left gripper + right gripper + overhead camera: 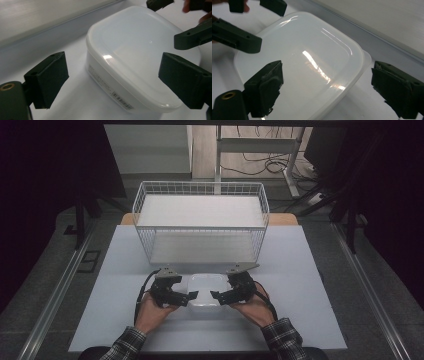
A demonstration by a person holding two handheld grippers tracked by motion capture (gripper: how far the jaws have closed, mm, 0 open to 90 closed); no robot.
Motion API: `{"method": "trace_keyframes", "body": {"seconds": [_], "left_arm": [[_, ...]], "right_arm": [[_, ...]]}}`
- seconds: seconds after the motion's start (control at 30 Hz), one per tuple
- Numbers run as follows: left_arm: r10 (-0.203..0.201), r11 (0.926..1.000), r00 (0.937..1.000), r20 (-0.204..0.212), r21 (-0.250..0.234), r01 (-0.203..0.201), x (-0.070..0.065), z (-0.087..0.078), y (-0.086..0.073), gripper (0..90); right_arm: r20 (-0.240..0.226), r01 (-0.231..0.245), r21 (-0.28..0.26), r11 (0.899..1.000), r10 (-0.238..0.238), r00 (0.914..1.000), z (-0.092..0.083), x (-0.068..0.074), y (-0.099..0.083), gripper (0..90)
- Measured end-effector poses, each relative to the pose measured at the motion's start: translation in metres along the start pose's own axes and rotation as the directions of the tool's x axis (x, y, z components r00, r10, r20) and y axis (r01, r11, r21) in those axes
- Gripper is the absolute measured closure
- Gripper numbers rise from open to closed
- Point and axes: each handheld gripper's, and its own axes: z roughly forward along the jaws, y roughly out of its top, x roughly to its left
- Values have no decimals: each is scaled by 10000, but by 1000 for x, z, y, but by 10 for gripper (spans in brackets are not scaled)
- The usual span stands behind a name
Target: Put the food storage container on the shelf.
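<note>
The translucent white plastic food box with its snap-on lid (205, 290) sits on the pale table (300, 270) just in front of the white wire basket (200, 220), and I judge I'm at the approach, framing it from both ends before lifting it, likely toward that basket. My left gripper (192, 296) and right gripper (216, 295) both stand wide apart, straddling the box's near corners without a pad pressing on it. Next I must bring both in level and close evenly, as the smooth lid looks slippery.
</note>
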Motion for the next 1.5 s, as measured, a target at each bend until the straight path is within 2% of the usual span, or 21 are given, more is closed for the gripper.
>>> {"method": "trace_keyframes", "body": {"seconds": [0.1, 0.13, 0.23, 0.27, 0.3, 0.33, 0.43, 0.53, 0.57, 0.6, 0.7, 0.73, 0.8, 0.97, 1.0, 1.07, 1.1, 1.13, 1.17, 1.3, 1.5], "left_arm": [[-278, 9996, 9986, 451, 36, 277, 2, 2, -2, 85], [-278, 9996, 9986, 451, 36, 277, 2, 2, -2, 86], [-617, 9981, 9886, 1373, 62, 614, 2, 4, -7, 132], [-617, 9981, 9886, 1373, 62, 614, 2, 4, -7, 166], [-543, 9985, 9860, 1575, 145, 527, -1, 3, -8, 182], [-543, 9985, 9860, 1575, 145, 527, -1, 3, -8, 187], [-437, 9988, 9910, 1268, 266, 406, -9, -4, -8, 222], [-610, 9981, 9940, 912, 90, 605, -12, -15, -10, 430], [-610, 9981, 9940, 912, 90, 605, -12, -15, -10, 446], [-621, 9981, 9942, 876, 70, 617, -14, -17, -11, 475], [-724, 9974, 9958, 552, 16, 725, -19, -22, -11, 523], [-690, 9974, 9969, 383, -172, 697, -21, -25, -11, 597], [-715, 9968, 9971, 261, -327, 723, -24, -27, -10, 653], [-934, 9944, 9956, 81, -491, 937, -26, -27, -11, 695], [-1025, 9929, 9947, 55, -594, 1026, -25, -27, -11, 722], [-1121, 9915, 9935, -192, -680, 1106, -26, -27, -12, 782], [-959, 9933, 9948, -345, -680, 934, -27, -26, -12, 782], [-965, 9928, 9943, -454, -759, 929, -28, -26, -12, 783], [-1028, 9919, 9937, -454, -798, 989, -27, -25, -12, 783], [-1183, 9895, 9919, -468, -890, 1139, -26, -24, -12, 784], [-1118, 9881, 9921, -563, -1126, 1050, -23, -31, -4, 785]], "right_arm": [[-284, -368, 55, 9993, 369, 9989, 0, -4, -2, 99], [-284, -368, 55, 9993, 369, 9989, 0, -4, -2, 99], [-842, -880, 262, 9958, 899, 9924, -2, -6, -7, 139], [-842, -880, 262, 9958, 899, 9924, -2, -6, -7, 139], [-1205, -988, 320, 9946, 1019, 9875, -5, -4, -11, 181], [-1228, -1000, 347, 9944, 1035, 9870, -6, -4, -12, 187], [-1191, -1106, 460, 9928, 1154, 9862, -10, 0, -14, 217], [-999, -1304, 359, 9908, 1334, 9860, -22, 2, -18, 396], [-999, -1304, 359, 9908, 1334, 9860, -22, 2, -18, 396], [-906, -1341, 330, 9904, 1366, 9865, -27, 3, -19, 459], [-782, -1396, 312, 9897, 1417, 9868, -30, 5, -19, 519], [-677, -1560, 155, 9876, 1567, 9853, -35, 5, -19, 606], [-436, -1604, -36, 9870, 1601, 9861, -38, 5, -19, 649], [-72, -1984, -319, 9796, 1983, 9801, -39, 8, -19, 686], [121, -2062, -521, 9771, 2071, 9782, -40, 10, -19, 724], [300, -1973, -663, 9781, 1996, 9794, -41, 10, -20, 767], [300, -1973, -663, 9781, 1996, 9794, -41, 10, -20, 767], [453, -1760, -635, 9823, 1790, 9828, -40, 11, -20, 769], [579, -1779, -741, 9813, 1823, 9815, -39, 12, -20, 769], [610, -1757, -929, 9800, 1818, 9814, -39, 12, -20, 771], [516, -1572, -1404, 9775, 1658, 9848, -40, 11, -13, 772]]}}
